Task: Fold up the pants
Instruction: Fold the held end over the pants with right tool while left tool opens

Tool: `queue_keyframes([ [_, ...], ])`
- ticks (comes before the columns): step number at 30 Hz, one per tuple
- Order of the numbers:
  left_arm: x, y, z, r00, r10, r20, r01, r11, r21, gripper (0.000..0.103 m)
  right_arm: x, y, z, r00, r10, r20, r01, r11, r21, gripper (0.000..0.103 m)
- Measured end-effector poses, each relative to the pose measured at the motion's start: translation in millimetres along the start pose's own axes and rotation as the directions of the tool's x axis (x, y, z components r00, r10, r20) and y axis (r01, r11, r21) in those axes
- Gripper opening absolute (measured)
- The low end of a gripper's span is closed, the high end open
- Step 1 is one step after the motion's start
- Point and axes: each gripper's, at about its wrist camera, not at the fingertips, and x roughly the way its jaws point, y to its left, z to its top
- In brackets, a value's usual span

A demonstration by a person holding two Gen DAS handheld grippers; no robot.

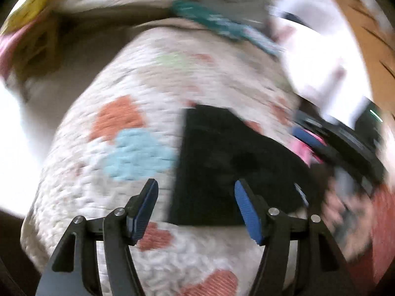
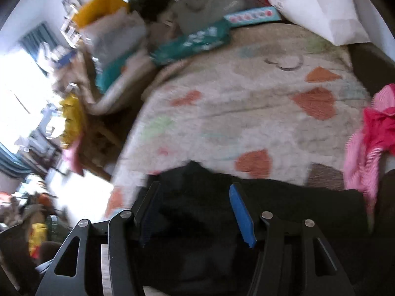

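The black pants [image 1: 222, 162] lie flat on a white quilt with coloured hearts [image 1: 118, 113]. My left gripper [image 1: 196, 192] is open and empty, above the pants' left edge, with its left finger over the quilt. In the right wrist view the pants [image 2: 284, 209] spread across the lower part of the frame. My right gripper [image 2: 193, 197] is open and empty just above them. The other gripper [image 1: 345, 145] shows at the right of the left wrist view, blurred. Both views are motion-blurred.
Pink and red clothes [image 2: 370, 135] lie at the quilt's right edge. Teal boxes [image 2: 192, 42], a grey bag [image 2: 209, 2] and a white pillow [image 2: 308, 5] crowd the far end. The quilt [image 2: 246, 113] drops off at the left onto cluttered furniture [image 2: 74, 123].
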Motion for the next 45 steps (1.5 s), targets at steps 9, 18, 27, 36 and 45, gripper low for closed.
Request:
queue_keyframes([
  [9, 46, -8, -9, 0.999, 0.050, -0.019, -0.049, 0.997, 0.056, 0.064, 54, 47, -37, 0.988, 0.010, -0.155, -0.014, 1.000, -0.021, 0.060],
  [18, 48, 16, -24, 0.997, 0.077, -0.019, -0.075, 0.995, 0.063, 0.064, 76, 102, -74, 0.965, -0.174, -0.196, 0.108, 0.946, -0.305, 0.061],
  [27, 44, 27, -13, 0.999, 0.049, -0.021, -0.049, 0.999, -0.018, 0.064, 46, 12, -88, 0.882, -0.440, -0.171, 0.423, 0.897, -0.127, 0.061],
  [36, 69, -7, -8, 0.990, 0.134, -0.048, -0.132, 0.990, 0.046, 0.064, -20, -11, -64, 0.961, -0.277, 0.020, 0.273, 0.955, 0.119, 0.062],
  [45, 73, -3, -20, 0.995, 0.100, -0.013, -0.098, 0.990, 0.103, 0.064, 45, -20, -70, 0.989, 0.045, -0.139, -0.007, 0.965, 0.262, 0.061],
])
